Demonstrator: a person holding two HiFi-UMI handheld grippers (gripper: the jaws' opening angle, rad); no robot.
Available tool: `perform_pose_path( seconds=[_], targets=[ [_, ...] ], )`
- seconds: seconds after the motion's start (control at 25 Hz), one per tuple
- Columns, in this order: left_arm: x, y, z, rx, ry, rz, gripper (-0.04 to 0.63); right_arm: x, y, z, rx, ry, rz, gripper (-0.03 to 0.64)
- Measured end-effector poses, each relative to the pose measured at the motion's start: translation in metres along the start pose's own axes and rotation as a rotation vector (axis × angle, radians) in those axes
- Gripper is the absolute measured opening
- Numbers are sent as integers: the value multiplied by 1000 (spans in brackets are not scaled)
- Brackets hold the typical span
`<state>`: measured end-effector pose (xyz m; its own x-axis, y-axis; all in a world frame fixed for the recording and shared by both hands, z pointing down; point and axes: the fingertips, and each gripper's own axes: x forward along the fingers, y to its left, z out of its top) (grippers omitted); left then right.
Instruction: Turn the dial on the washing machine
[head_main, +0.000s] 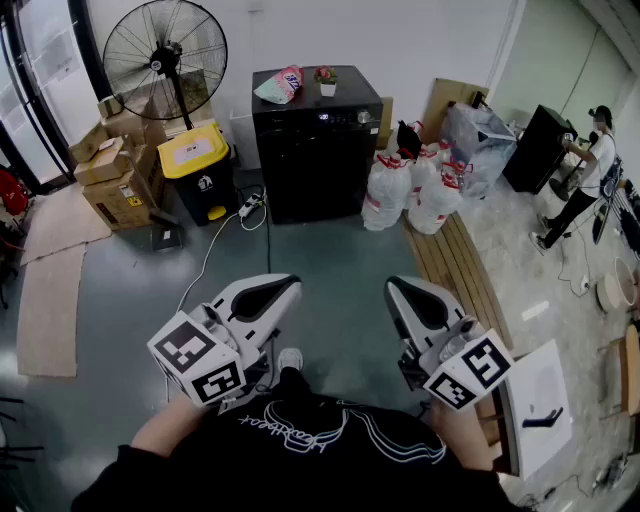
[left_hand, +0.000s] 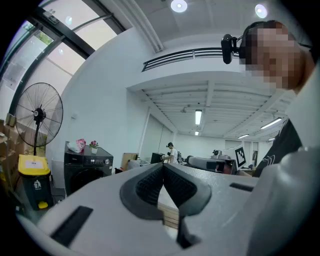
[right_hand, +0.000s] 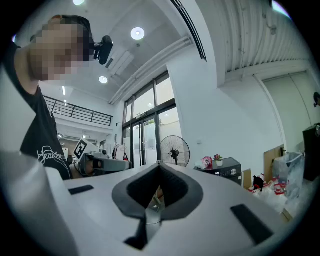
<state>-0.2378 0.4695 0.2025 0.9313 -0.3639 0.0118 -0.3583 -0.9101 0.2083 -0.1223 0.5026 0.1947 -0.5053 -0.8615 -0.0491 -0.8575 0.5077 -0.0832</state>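
Observation:
The black washing machine (head_main: 318, 150) stands against the far wall, a few steps away across the floor. Its round silver dial (head_main: 362, 117) sits at the right of the control strip. I hold both grippers close to my body, far short of the machine. My left gripper (head_main: 292, 284) points toward it with jaws shut and nothing between them. My right gripper (head_main: 392, 286) is likewise shut and empty. The machine (left_hand: 87, 172) and its dial (left_hand: 106, 161) show small beyond the left gripper (left_hand: 163, 165). In the right gripper view the dial (right_hand: 233, 171) lies right of the right gripper (right_hand: 159, 164).
A pink bag (head_main: 280, 85) and a small flower pot (head_main: 326, 81) rest on the machine. A standing fan (head_main: 165, 50), yellow bin (head_main: 197, 170) and cardboard boxes (head_main: 115, 175) are to its left; white bags (head_main: 412, 190) and a wooden bench (head_main: 462, 270) to its right. A person (head_main: 585, 175) stands far right.

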Motion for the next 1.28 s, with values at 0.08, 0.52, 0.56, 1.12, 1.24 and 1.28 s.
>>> perform_pose_path(
  seconds=[0.08,0.52,0.56,1.12,1.24,1.28],
  targets=[
    [-1,-2,-3,-4,3,4,5,-2,1,-2,4,5,2,3],
    [3,-17,-8,-10,20,2,3,-25,-7,0,16,-9,-47,6],
    [3,-18,-7,-8,22,0,3,-27,-8,2,17,-10,-53,17],
    [17,-9,-7,-11,22,-8,3,-24,-30,0,-50,33,-108,294],
    [27,3,-10,-20,30,-14,3,-15,-45,-6,-61,50,-134,313],
    [31,9,-11,-24,32,-15,3,-10,-51,-8,-61,56,-141,318]
  ],
)
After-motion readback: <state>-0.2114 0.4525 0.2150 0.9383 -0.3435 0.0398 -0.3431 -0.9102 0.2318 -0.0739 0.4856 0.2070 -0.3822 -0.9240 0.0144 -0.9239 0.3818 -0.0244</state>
